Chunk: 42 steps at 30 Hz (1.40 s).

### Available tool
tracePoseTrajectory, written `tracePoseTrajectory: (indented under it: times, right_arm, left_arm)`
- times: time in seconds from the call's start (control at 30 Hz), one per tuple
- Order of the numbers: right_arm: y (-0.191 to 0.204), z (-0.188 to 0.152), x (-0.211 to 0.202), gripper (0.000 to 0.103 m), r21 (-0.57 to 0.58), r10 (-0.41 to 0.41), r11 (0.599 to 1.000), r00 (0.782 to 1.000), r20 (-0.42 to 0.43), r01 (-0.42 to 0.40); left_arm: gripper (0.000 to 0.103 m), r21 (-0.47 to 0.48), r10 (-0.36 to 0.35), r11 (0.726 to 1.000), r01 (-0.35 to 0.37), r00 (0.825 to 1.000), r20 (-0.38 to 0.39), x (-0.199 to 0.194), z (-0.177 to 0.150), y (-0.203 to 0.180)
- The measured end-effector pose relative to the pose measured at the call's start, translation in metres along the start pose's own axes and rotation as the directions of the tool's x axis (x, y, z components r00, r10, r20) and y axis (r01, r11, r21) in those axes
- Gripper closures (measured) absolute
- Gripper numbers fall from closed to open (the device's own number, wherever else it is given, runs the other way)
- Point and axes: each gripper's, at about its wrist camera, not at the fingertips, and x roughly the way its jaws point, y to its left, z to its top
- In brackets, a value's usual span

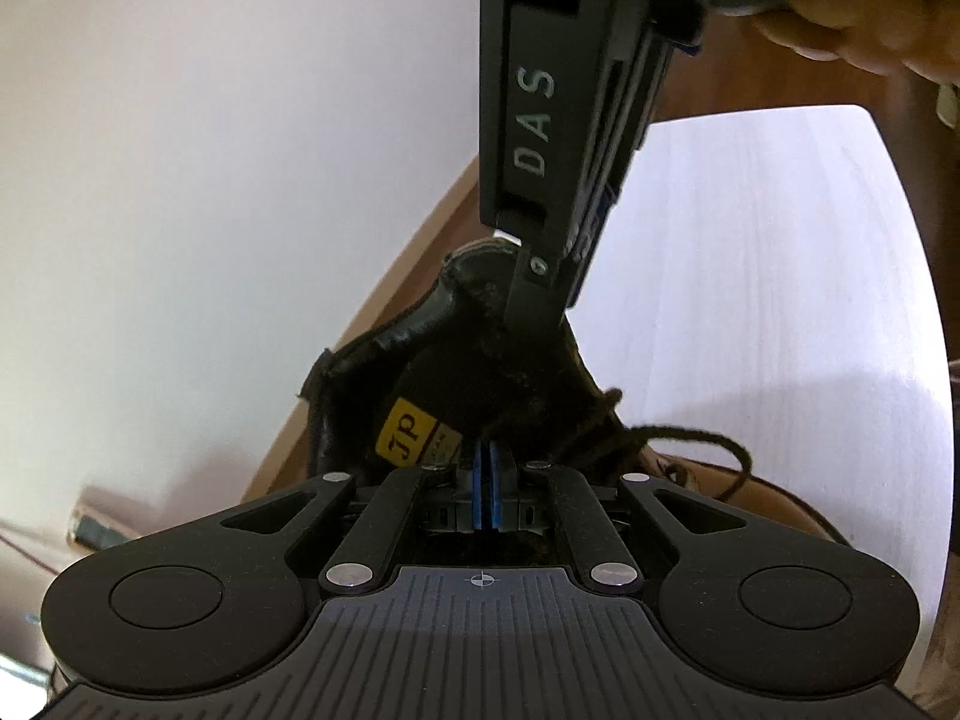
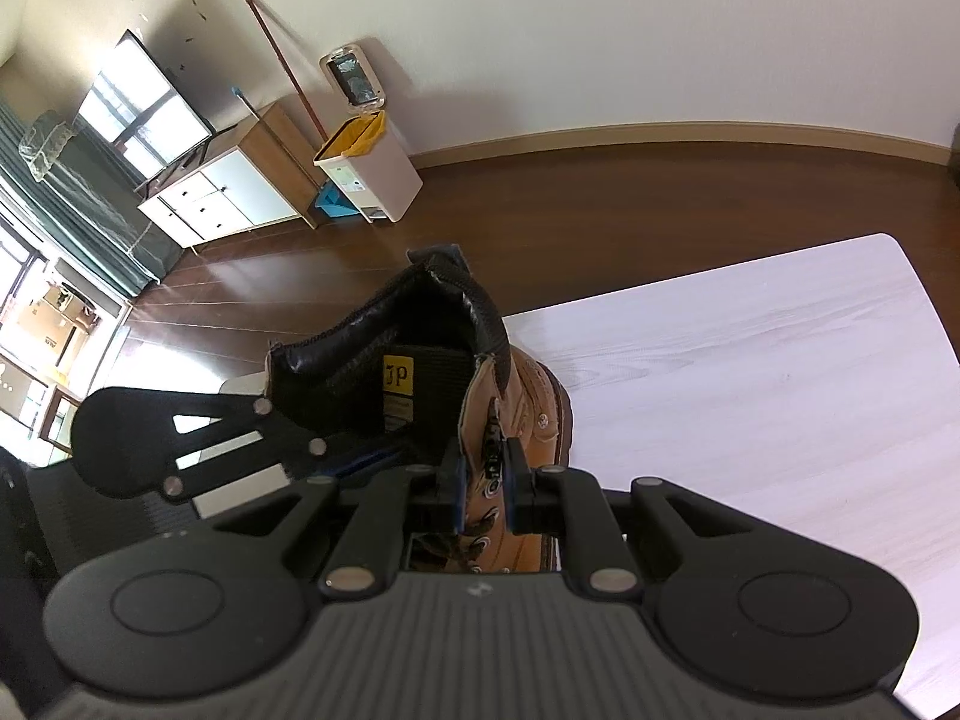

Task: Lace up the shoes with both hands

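Boot (image 2: 420, 372), tan leather with a black padded collar, stands on the pale wooden table (image 2: 750, 372) at the middle of the right wrist view, its open mouth turned toward the camera and a yellow label (image 2: 398, 376) showing on the inner lining. Brown floor (image 2: 600, 204) fills the upper half of that frame, with a white bin (image 2: 375, 171) and a low cabinet (image 2: 222, 192) at upper left. At lower centre the right gripper (image 2: 485, 480) is clamped on the boot's eyelet flap (image 2: 489, 456), the tan strip pinched between its blue pads. In the left wrist view the left gripper (image 1: 486, 480) sits at lower centre, pads pressed together just under the collar; whether anything is caught between them I can't tell. A dark lace (image 1: 702, 450) loops loosely at lower right.
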Motion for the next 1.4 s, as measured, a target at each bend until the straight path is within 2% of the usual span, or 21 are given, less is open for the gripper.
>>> tracePoseTrajectory:
  times: [0.13,0.2,0.23,0.37,0.77,1.17,1.4]
  right_arm:
    - [-0.001,0.0,0.0,0.09,0.0,-0.001,1.0,1.0,-0.002,0.001]
    - [-0.001,0.0,0.0,0.09,-0.002,-0.003,1.0,1.0,-0.002,0.003]
    - [0.0,0.001,0.001,0.09,-0.003,-0.004,1.0,1.0,-0.002,0.004]
    - [0.0,0.001,0.001,0.09,-0.005,-0.007,1.0,1.0,-0.005,0.007]
    - [0.0,0.002,0.001,0.09,-0.006,-0.012,1.0,1.0,-0.013,0.011]
    - [0.0,0.003,0.002,0.089,0.014,-0.009,1.0,1.0,-0.012,0.009]
    - [0.0,0.003,0.002,0.087,0.026,0.004,1.0,1.0,-0.013,-0.003]
  left_arm:
    - [0.1,0.022,-0.011,1.0,0.01,1.0,0.018,-0.006,-0.011,0.001]
    - [0.1,0.021,-0.018,1.0,0.017,0.999,0.032,-0.009,-0.005,0.005]
    - [0.1,0.019,-0.022,1.0,0.021,0.999,0.033,-0.023,-0.007,-0.001]
    - [0.1,0.017,-0.025,1.0,0.024,0.999,0.043,-0.004,0.001,0.002]
    - [0.1,-0.001,-0.06,0.998,0.06,0.994,0.091,-0.012,-0.002,0.005]
    - [0.1,0.006,-0.01,1.0,0.01,0.998,0.064,-0.009,0.006,0.005]
    - [0.1,0.088,0.037,0.995,-0.042,0.998,0.058,-0.009,0.013,-0.007]
